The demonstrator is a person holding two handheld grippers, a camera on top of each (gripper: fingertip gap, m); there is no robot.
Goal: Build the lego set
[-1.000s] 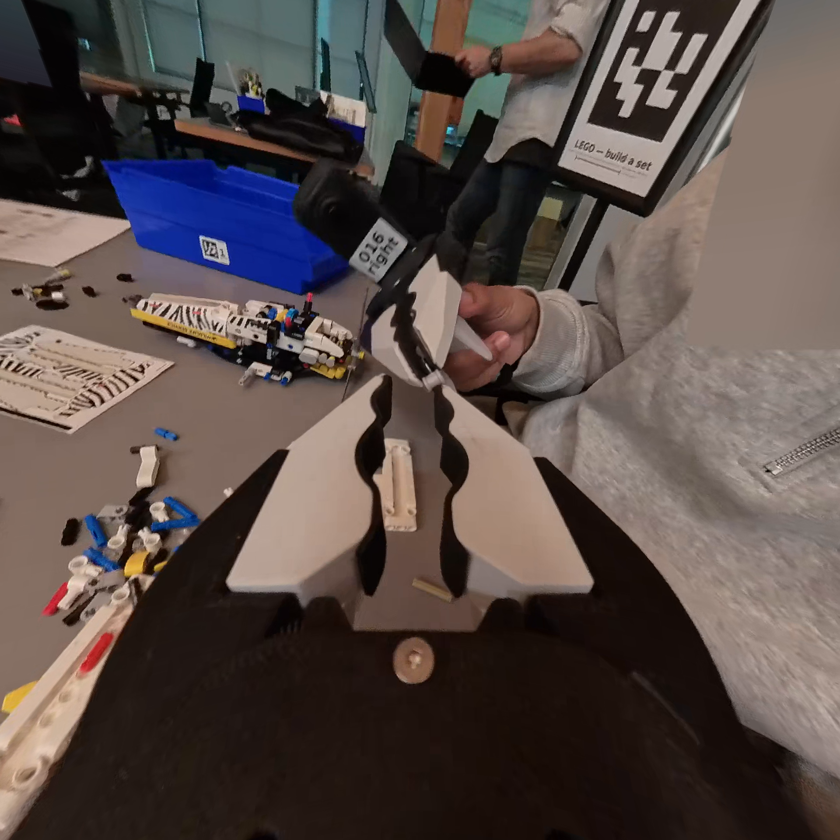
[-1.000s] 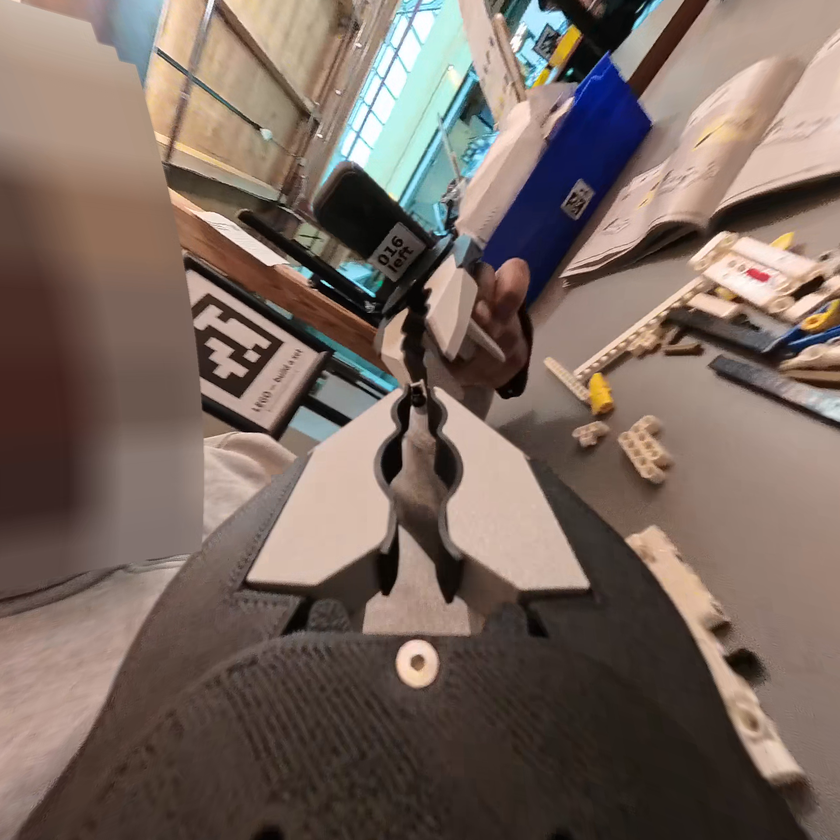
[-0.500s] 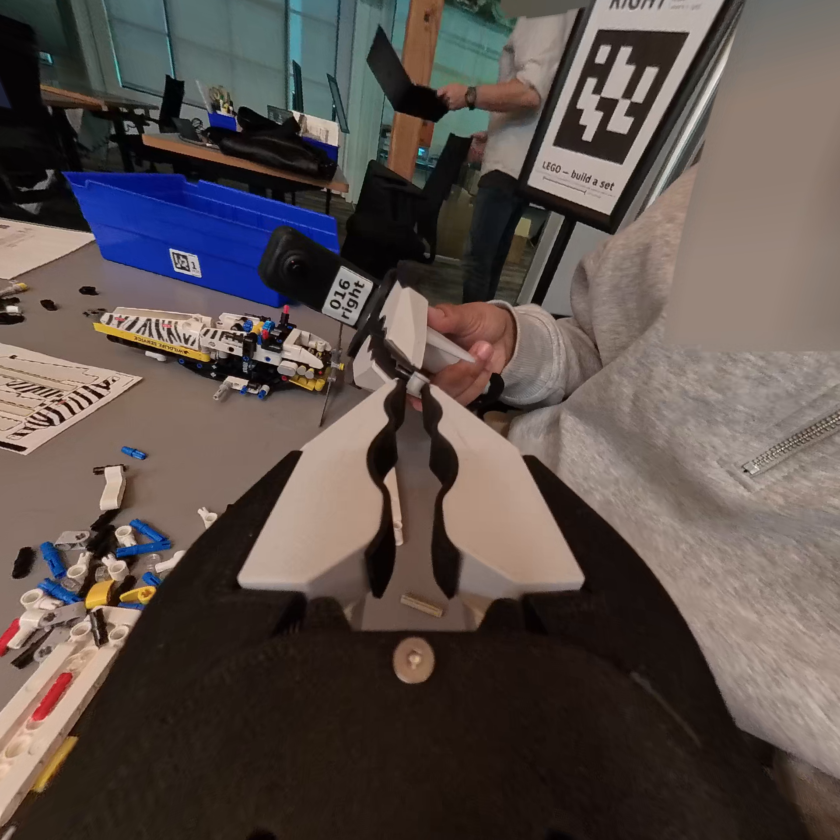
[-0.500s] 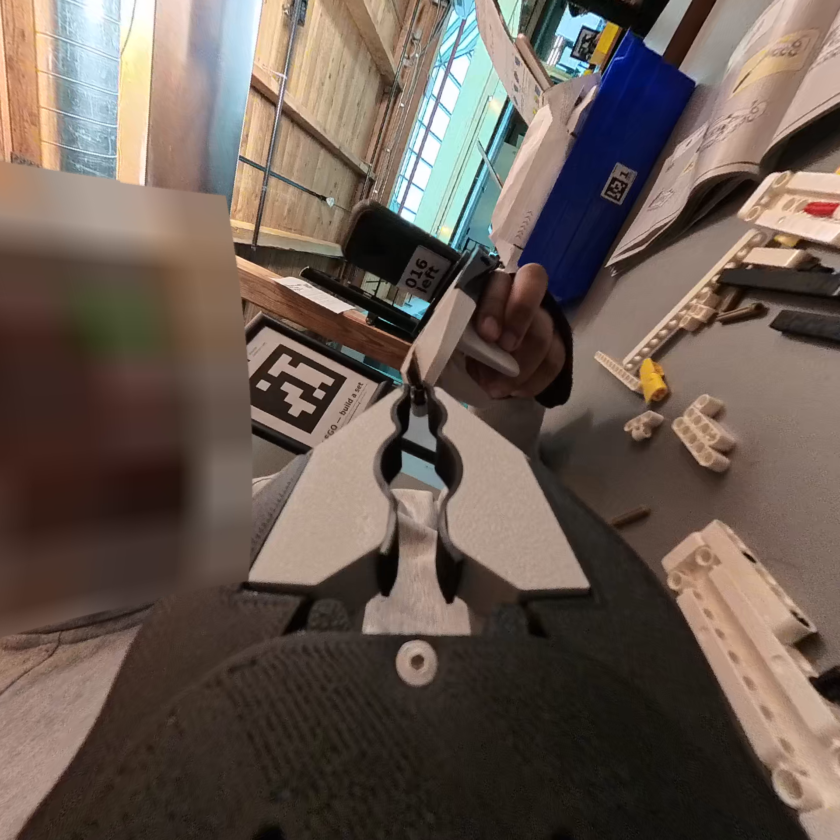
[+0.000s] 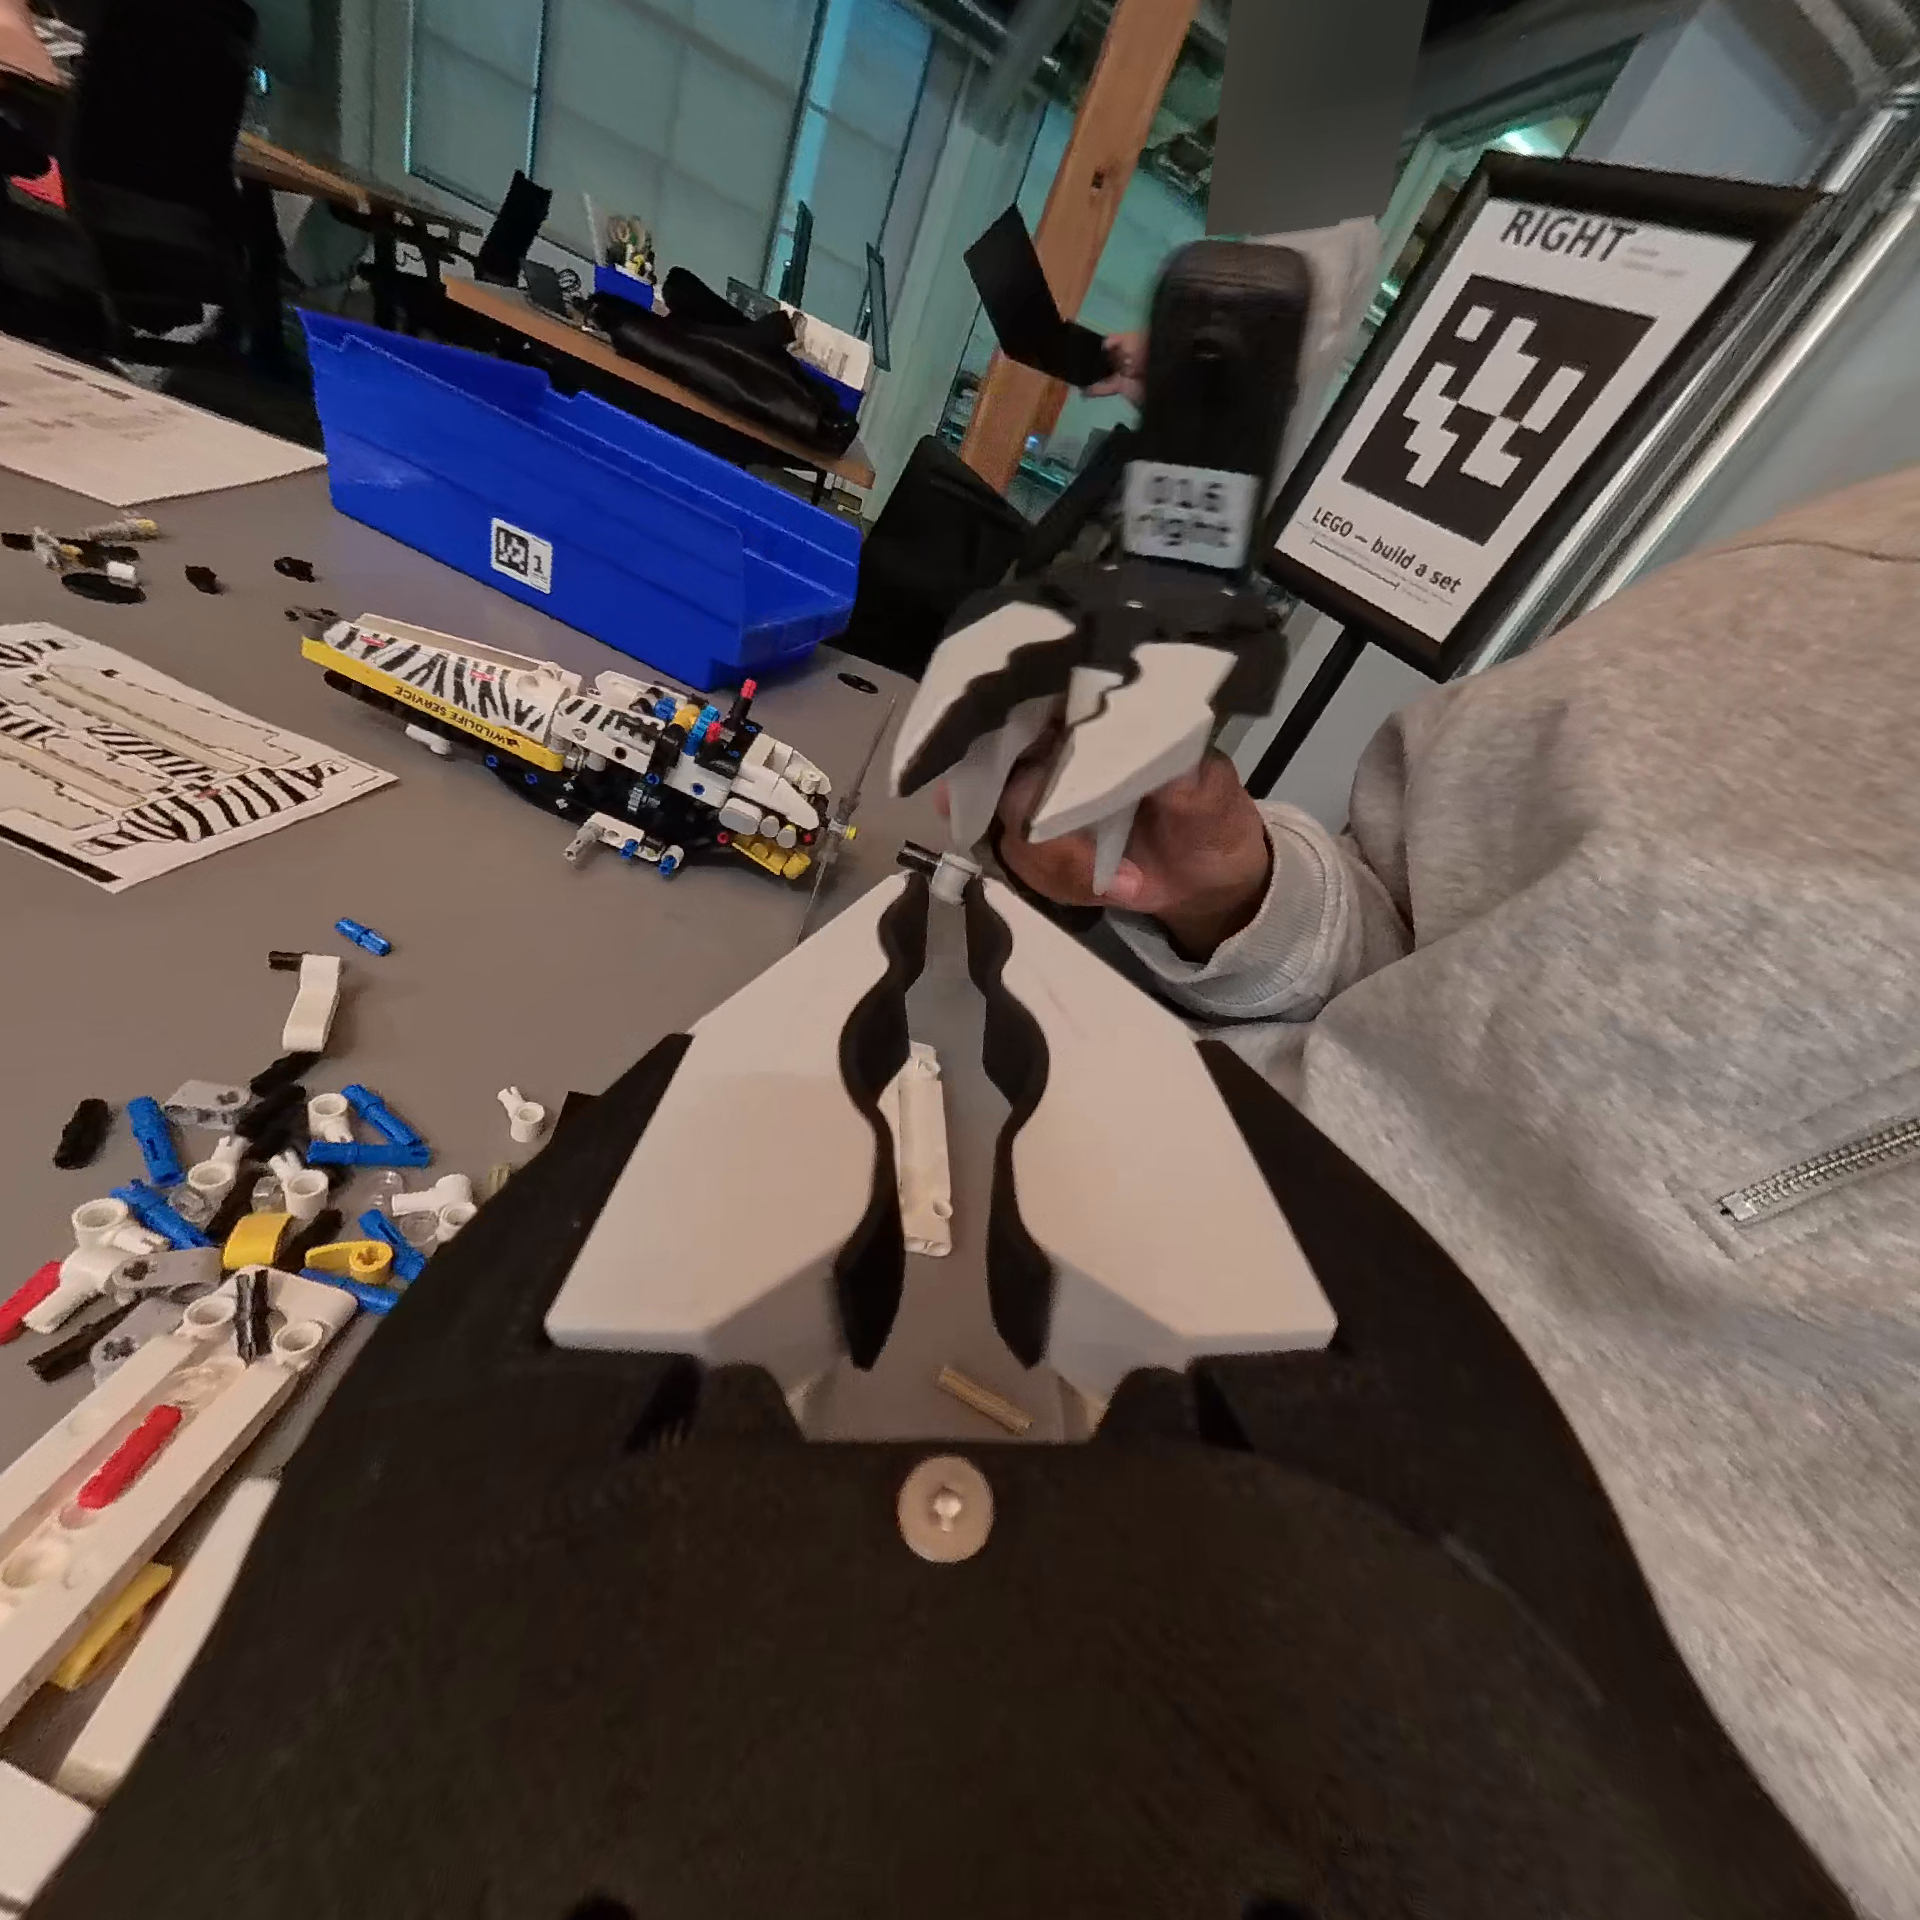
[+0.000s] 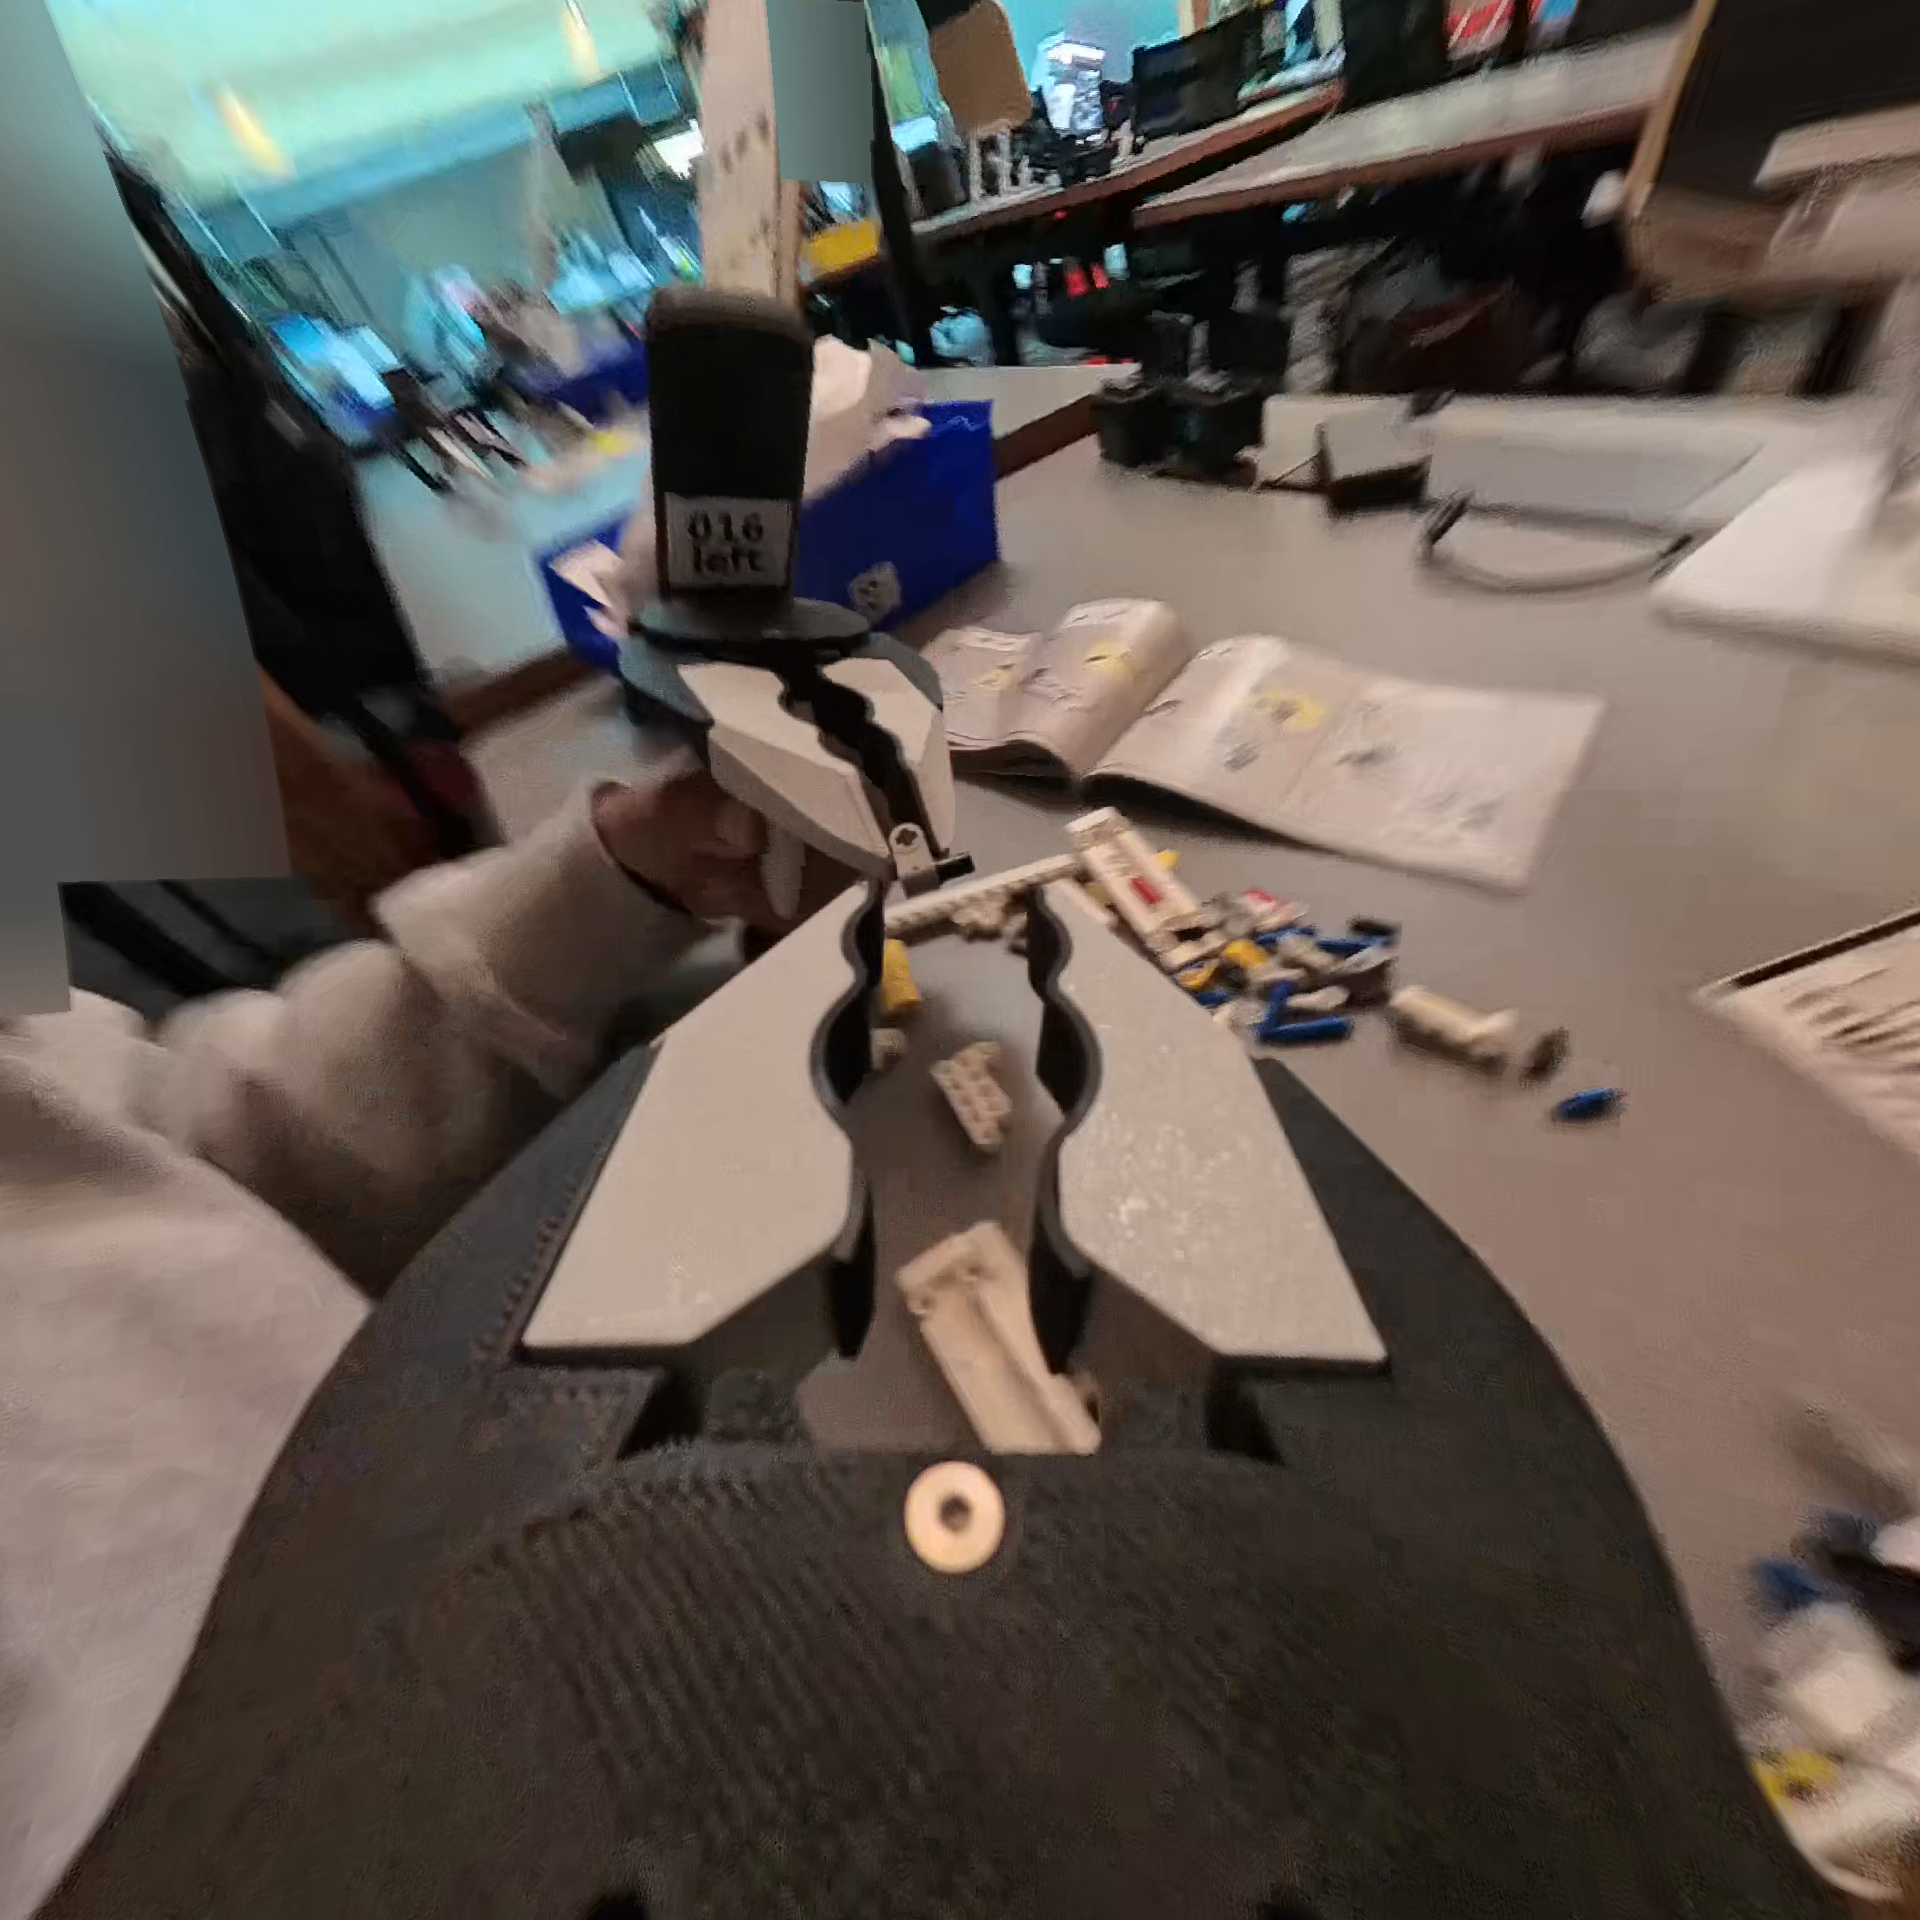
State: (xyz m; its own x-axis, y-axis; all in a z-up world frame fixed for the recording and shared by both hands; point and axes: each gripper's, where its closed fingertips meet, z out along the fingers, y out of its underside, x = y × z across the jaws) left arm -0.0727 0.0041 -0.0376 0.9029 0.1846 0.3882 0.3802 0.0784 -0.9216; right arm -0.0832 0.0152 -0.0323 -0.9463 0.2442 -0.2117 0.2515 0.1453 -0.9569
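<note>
My left gripper (image 5: 940, 896) is shut on a small grey connector with a black pin (image 5: 935, 864) at its tips, held above the table. In the right wrist view the left gripper (image 6: 912, 844) still pinches that connector (image 6: 925, 858). My right gripper (image 6: 956, 914) is open and empty, its tips just below the connector. It also shows in the left wrist view (image 5: 971, 810), upright in a hand, jaws apart. The partly built zebra-striped model (image 5: 582, 727) lies on the grey table (image 5: 520, 966).
A pile of loose pieces (image 5: 239, 1195) and white beams (image 5: 125, 1455) lie at the left. A blue bin (image 5: 582, 520) and a sticker sheet (image 5: 156, 758) are farther back. An open instruction booklet (image 6: 1247, 727) lies beyond more pieces (image 6: 1278, 966). A person's grey sleeve (image 5: 1558, 935) is at the right.
The right gripper was shut tip to tip with the left one on the small piece. It has opened, let go and swung upright. The left gripper keeps the connector.
</note>
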